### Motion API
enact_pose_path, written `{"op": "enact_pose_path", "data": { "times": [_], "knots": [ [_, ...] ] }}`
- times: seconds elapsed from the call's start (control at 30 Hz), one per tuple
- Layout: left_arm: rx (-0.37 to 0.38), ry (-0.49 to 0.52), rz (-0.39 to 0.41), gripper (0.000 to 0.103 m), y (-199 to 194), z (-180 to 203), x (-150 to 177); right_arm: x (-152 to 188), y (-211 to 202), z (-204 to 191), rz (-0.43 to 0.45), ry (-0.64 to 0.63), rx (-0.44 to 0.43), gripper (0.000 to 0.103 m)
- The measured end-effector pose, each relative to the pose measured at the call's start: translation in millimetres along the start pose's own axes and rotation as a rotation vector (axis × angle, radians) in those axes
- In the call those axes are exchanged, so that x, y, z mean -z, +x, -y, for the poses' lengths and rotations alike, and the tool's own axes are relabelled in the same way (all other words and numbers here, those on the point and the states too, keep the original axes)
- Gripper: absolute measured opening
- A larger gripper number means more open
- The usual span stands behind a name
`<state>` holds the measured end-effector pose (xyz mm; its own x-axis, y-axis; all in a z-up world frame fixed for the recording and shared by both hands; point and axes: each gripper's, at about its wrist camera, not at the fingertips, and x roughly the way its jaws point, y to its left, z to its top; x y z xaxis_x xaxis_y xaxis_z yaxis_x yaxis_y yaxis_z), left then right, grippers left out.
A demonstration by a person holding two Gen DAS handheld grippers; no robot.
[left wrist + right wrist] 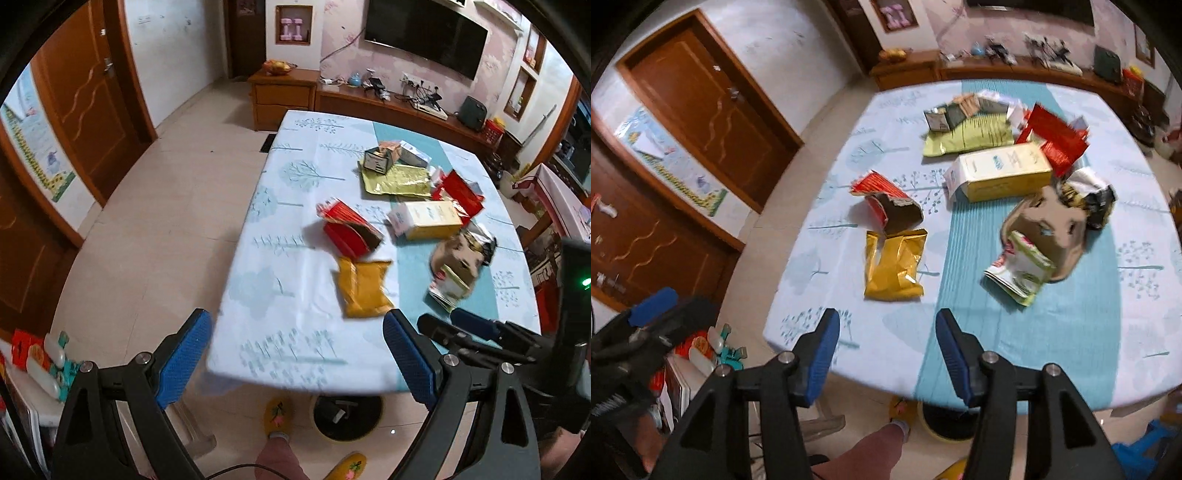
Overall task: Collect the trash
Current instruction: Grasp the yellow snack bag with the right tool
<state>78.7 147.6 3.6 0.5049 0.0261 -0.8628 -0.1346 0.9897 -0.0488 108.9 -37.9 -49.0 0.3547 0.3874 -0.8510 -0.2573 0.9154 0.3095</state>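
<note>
Trash lies scattered on a table with a pale blue tree-print cloth (280,332) (1071,332). Nearest the front edge is a yellow foil packet (364,288) (892,266), and behind it a torn red box (351,229) (886,203). A brown-and-white crumpled wrapper (458,266) (1034,243), a yellow carton (428,219) (1001,171), a green-gold bag (397,181) (967,138) and a red packet (460,192) (1056,136) lie further back. My left gripper (297,358) hangs open over the front edge, empty. My right gripper (886,354) is open too, with nothing between its pads.
Under the table's front edge stands a round bin with a yellow rim (347,417) (942,421). A person's leg and yellow slippers (277,417) are beside it. Wooden doors (88,110) stand at the left, a TV cabinet (388,107) behind the table, and a cluttered shelf (44,362) at lower left.
</note>
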Motion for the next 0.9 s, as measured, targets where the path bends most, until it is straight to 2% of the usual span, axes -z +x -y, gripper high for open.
{"op": "enact_pose_path", "data": {
  "times": [0.1,0.33,0.57,0.9],
  "knots": [
    [0.018,0.027,-0.050,0.093,30.1,-18.2,-18.0,-13.4,33.9,-6.5,-0.039,0.017,0.038,0.056],
    [0.053,0.096,-0.184,0.093,88.0,-36.5,-36.4,-30.4,100.8,-21.2,-0.111,0.061,0.097,0.059],
    [0.078,0.142,-0.202,0.093,108.5,-38.6,-50.7,-34.5,126.9,-37.3,-0.096,0.024,0.223,0.059],
    [0.122,0.161,-0.198,0.093,117.7,-29.7,-69.6,-37.7,126.0,-23.3,-0.082,0.053,0.297,0.059]
  ]
}}
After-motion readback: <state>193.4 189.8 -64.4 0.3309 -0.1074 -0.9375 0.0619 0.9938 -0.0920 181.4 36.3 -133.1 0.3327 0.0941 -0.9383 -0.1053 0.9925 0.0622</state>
